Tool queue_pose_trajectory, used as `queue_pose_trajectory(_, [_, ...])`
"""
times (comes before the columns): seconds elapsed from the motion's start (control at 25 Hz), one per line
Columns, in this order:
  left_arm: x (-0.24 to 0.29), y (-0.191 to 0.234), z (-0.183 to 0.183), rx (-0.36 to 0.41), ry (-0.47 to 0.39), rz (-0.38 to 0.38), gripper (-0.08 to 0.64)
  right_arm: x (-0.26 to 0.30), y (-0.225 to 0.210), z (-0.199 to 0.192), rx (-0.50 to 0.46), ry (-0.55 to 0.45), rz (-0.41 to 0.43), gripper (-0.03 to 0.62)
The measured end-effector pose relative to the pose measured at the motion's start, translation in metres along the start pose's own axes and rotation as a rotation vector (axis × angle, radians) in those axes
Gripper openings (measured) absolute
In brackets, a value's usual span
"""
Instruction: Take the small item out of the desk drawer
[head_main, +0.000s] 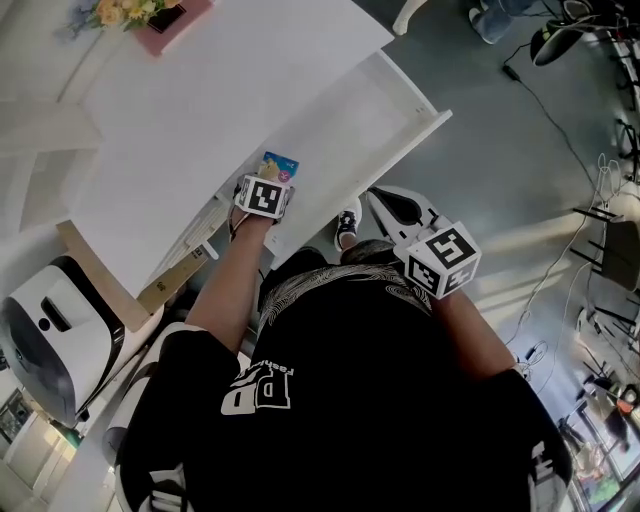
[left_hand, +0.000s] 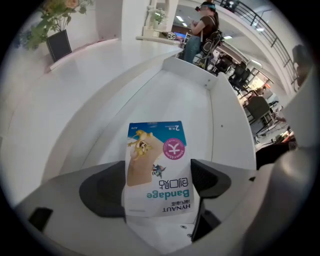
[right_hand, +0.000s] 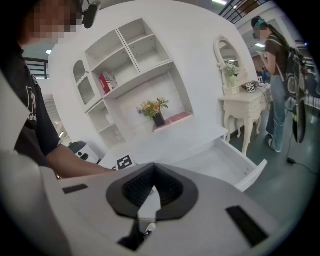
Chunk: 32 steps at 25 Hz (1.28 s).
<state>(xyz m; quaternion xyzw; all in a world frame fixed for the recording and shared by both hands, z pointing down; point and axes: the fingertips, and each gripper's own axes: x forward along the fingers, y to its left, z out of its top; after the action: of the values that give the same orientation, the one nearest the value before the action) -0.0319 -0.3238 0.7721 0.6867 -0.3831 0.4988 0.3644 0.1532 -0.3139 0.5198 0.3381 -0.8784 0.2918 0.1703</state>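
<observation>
**Bandage packet held in the left gripper over the open drawer**

The small flat blue-and-white bandage packet with cartoon print (left_hand: 157, 165) sits clamped between the two dark pads of the left gripper (left_hand: 157, 182). One pad presses each long side, and the printed face is turned up toward that gripper's camera. In the head view the packet (head_main: 280, 166) lies at about 11 o'clock from the middle, just beyond the left gripper (head_main: 270, 182). It is right at the line where the tabletop edge meets the near end of the drawer. Whether its far edge touches the drawer floor cannot be told.

The long white open desk drawer (head_main: 420, 125) runs away from the packet toward 1 o'clock, and its pale bottom is bare beyond the packet in the left gripper view (left_hand: 230, 125). The plain white tabletop (head_main: 220, 80) spreads from 10 to 12 o'clock.

The right gripper (head_main: 392, 205) hangs at 2 o'clock, off the drawer's outer side and well apart from the packet. In its own view the right gripper (right_hand: 150, 192) is closed, pads together with nothing between them, and the drawer (right_hand: 250, 175) shows at 4 o'clock.

At the far 11 o'clock corner of the tabletop stand a bunch of yellow and pink flowers (head_main: 125, 10) and a flat pink tray (head_main: 175, 25). A rounded white-and-black appliance (head_main: 50, 330) sits at 8 o'clock, off the tabletop's end. The person's black printed T-shirt (head_main: 350, 400) fills 6 o'clock.
</observation>
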Motion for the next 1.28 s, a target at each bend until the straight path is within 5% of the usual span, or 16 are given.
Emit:
queue_pose_trajectory(0.4, [-0.048, -0.016, 0.004, 0.093, -0.082, -0.062, 0.408, 0.007, 0.036, 0.007, 0.002, -0.051, -0.023, 0.009])
queue_pose_trajectory(1.28, [-0.201, -0.025, 0.03, 0.041, -0.481, -0.294, 0.408, 0.03, 0.106, 0.041, -0.07, -0.106, -0.051, 0.009])
